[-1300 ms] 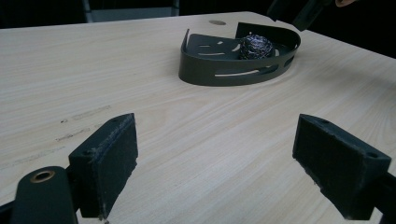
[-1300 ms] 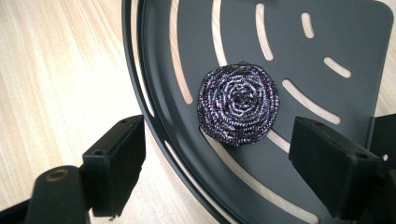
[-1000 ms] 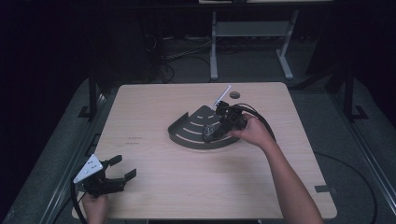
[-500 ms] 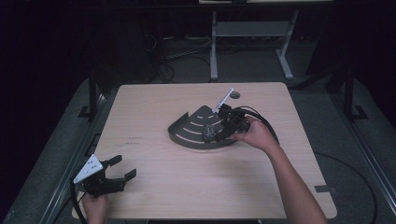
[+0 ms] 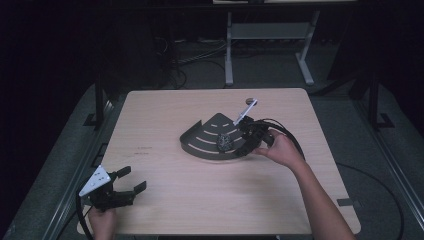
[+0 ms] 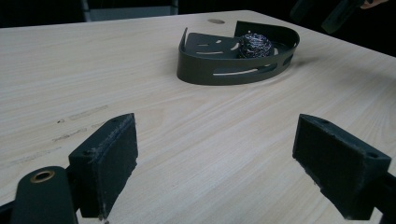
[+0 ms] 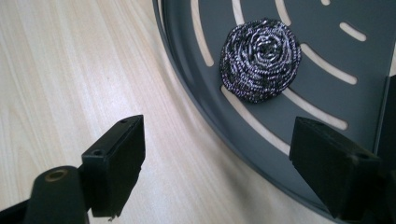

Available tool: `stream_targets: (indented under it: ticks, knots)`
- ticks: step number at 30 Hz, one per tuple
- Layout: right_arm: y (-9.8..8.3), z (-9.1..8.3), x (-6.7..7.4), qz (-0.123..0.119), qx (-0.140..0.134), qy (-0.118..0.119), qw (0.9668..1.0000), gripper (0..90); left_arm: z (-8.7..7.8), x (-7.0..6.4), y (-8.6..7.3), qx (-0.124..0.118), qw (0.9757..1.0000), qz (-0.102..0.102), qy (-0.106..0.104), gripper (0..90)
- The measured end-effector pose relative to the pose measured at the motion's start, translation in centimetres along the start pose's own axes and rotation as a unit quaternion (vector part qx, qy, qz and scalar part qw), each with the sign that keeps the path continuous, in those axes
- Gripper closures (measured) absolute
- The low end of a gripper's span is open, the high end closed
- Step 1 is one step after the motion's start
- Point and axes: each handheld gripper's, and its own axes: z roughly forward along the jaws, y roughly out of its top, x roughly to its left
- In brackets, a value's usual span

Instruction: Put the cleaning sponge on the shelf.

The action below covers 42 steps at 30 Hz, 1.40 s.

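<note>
Scrubber: a round steel-wire scouring ball [image 7: 260, 59] is seen lying free inside the dark grey slotted quarter-round tray [image 5: 202, 145] on the pale wooden bench [image 5: 165, 115].
Right gripper [image 5: 247, 142]: jaws are spread wide and empty, straddling the tray's curved rim.
Change: the right gripper has been shifted slightly towards the left since a second ago; the ball is judged already released.
Left gripper [image 5: 131, 181]: parked at the near bench corner, jaws released, nothing held.
</note>
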Motion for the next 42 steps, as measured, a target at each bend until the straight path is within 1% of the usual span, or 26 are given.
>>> stream_targets:
  ticks: [5,8,15,17,24,25,34,36,37,42]
  knots:
    - [-0.8,0.0,0.1,0.003,0.0,0.0,1.0,18.0,0.0,0.0,0.0,0.001,1.0,0.0,-0.001,13.3]
    - [-1.0,0.0,0.2,0.004,0.007,0.001,1.0,17.7,0.0,0.0,0.0,0.001,1.0,0.001,0.0,13.3]
    - [-1.0,-0.3,1.0,-0.005,0.011,-0.001,0.9999,17.7,0.0,0.0,0.0,0.001,1.0,0.001,0.0,13.3]
    - [-1.1,-0.3,1.1,-0.008,0.007,-0.003,0.9999,17.7,0.0,0.0,0.0,0.001,1.0,0.001,0.0,13.3]
    - [-1.9,-0.2,1.3,-0.005,0.007,0.003,1.0,17.7,0.1,0.0,0.0,0.001,1.0,0.001,0.0,13.3]
    - [-2.1,-0.1,1.4,-0.003,0.013,0.002,0.9999,16.6,0.1,0.0,0.0,0.001,1.0,0.001,0.0,13.3]
    - [-3.2,0.2,1.6,0.0,0.009,0.005,0.9999,16.7,0.0,0.0,0.0,0.001,1.0,0.001,0.0,13.3]
    - [-3.5,0.3,1.6,0.002,0.017,0.005,0.9998,16.4,0.0,0.0,0.0,0.001,1.0,0.002,0.0,13.3]
    - [-3.8,0.3,1.7,0.002,0.013,0.005,0.9999,16.5,0.1,-0.1,0.0,0.001,1.0,0.002,0.0,13.3]
    - [-4.3,0.3,1.7,0.007,0.008,0.008,0.9999,16.4,0.1,-0.1,0.0,0.001,1.0,0.001,0.0,13.3]
